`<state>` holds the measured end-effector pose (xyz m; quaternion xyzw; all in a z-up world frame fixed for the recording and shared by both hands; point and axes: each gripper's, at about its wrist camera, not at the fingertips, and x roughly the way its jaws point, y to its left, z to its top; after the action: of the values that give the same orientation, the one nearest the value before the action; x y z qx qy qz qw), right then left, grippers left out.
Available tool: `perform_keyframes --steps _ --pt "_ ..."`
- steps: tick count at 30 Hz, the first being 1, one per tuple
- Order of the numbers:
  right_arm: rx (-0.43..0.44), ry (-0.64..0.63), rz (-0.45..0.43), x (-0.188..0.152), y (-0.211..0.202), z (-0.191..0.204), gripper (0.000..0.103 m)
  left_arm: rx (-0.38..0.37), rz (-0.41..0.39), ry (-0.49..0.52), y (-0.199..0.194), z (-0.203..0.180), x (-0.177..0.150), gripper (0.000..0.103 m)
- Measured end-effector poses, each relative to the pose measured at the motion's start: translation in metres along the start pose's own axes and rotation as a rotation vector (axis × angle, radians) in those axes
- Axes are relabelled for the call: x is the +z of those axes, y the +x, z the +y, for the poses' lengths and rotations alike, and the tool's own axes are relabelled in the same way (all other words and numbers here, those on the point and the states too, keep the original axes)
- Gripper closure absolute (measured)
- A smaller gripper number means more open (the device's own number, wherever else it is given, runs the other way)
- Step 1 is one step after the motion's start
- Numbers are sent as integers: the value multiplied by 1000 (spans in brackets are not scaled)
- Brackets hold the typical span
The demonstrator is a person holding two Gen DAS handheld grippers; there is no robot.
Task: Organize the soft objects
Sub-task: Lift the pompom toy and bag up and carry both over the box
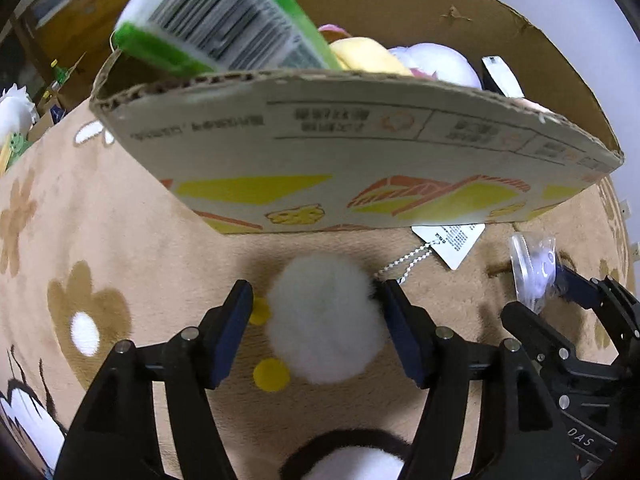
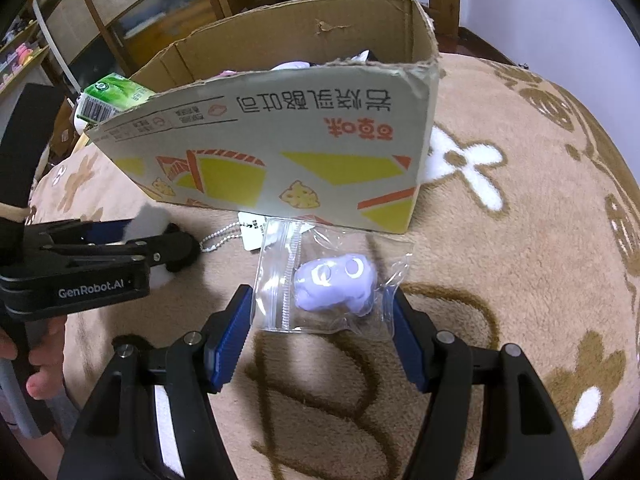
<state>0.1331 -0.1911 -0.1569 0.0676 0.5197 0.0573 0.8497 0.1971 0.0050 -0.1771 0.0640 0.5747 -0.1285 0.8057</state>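
While I look down along my left claw (image 1: 316,320), I see its blue pads standing partly apart with a white fluffy toy (image 1: 326,320) between them. The right pad touches the toy's side; the left pad stands just clear of it, so I do not count this as a grip. The toy lies on a tan blanket (image 1: 140,240) patterned with flowers, two yellow dots showing beside it. A bead chain (image 1: 404,266) runs from the toy to a white paper tag (image 1: 450,242) that lies at the foot of the box.

Down my right claw (image 2: 322,320) I see the jaws about half open around a clear zip bag (image 2: 280,280) with a small lilac toy (image 2: 336,284) inside. The right pad touches the bag's crumpled edge, the left pad sits beside the zip strip; whether they press it I cannot tell. The bag lies on the blanket, just in front of the box.

Beyond both toys stands an open cardboard box (image 2: 280,140) with yellow and orange print. Inside it I see a yellow plush (image 1: 368,56) and a white one (image 1: 440,64). A green packet (image 1: 224,16) with a barcode pokes over its left rim. Farther back are wooden shelves (image 2: 160,12).
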Motion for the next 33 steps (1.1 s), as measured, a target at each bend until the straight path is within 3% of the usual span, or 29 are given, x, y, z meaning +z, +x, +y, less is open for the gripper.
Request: perform_keyframes --steps 4,8,11,20,23,31,33 --pt "2 3 -5 1 -1 -2 33 -22 35 36 -3 -10 -2 63" --pt "10 14 -12 1 -2 -4 33 11 91 105 3 -21 -12 66" --pt "11 15 -11 1 -2 -5 33 16 135 96 9 -18 -16 69" --pt "18 11 -30 -1 -12 -3 33 28 100 96 -9 -25 -29 74" --pt "26 21 -55 -1 -21 -5 33 -25 59 71 -27 -23 -32 74" --pt "73 53 -116 -2 -45 -10 33 -100 -153 39 -96 -21 -49 74" --pt "80 53 -137 -2 -53 -9 33 -98 -221 31 -109 -20 -31 73"
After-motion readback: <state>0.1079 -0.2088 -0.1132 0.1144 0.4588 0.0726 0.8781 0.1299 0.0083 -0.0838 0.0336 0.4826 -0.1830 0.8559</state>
